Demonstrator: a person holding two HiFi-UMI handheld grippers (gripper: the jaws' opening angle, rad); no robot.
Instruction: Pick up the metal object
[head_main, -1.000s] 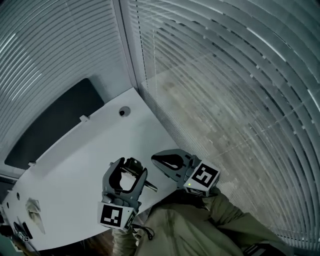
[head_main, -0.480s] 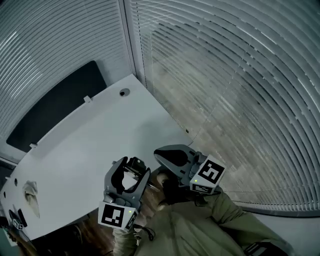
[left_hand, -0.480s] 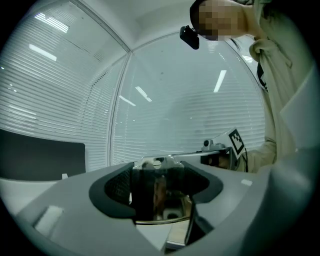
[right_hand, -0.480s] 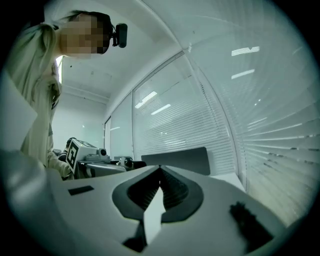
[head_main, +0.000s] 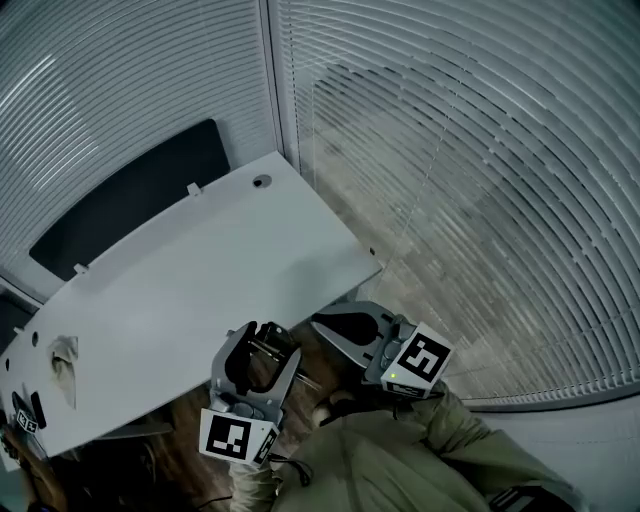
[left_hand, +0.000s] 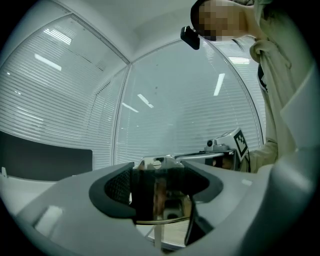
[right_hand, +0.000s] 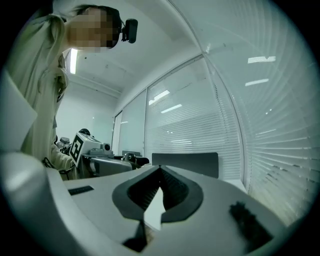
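A shiny metal object (head_main: 268, 349) with a thin rod sticking out sits between the jaws of my left gripper (head_main: 265, 338), which is shut on it and held off the near edge of the white table (head_main: 200, 270). In the left gripper view the metal object (left_hand: 160, 195) fills the gap between the dark pads, its reflective face toward the camera. My right gripper (head_main: 322, 322) hovers just to the right, shut, with nothing in it. Its pads meet at the tip in the right gripper view (right_hand: 159, 170).
A dark panel (head_main: 130, 200) stands behind the table against slatted blinds (head_main: 480, 200). On the table are a round hole (head_main: 262, 181) at the far corner and a crumpled scrap (head_main: 62, 365) at the left end. A wooden floor shows below the grippers.
Both grippers have drawn back from over the table to past its near edge, above the floor. The left one still grips the metal object; the right stays shut.
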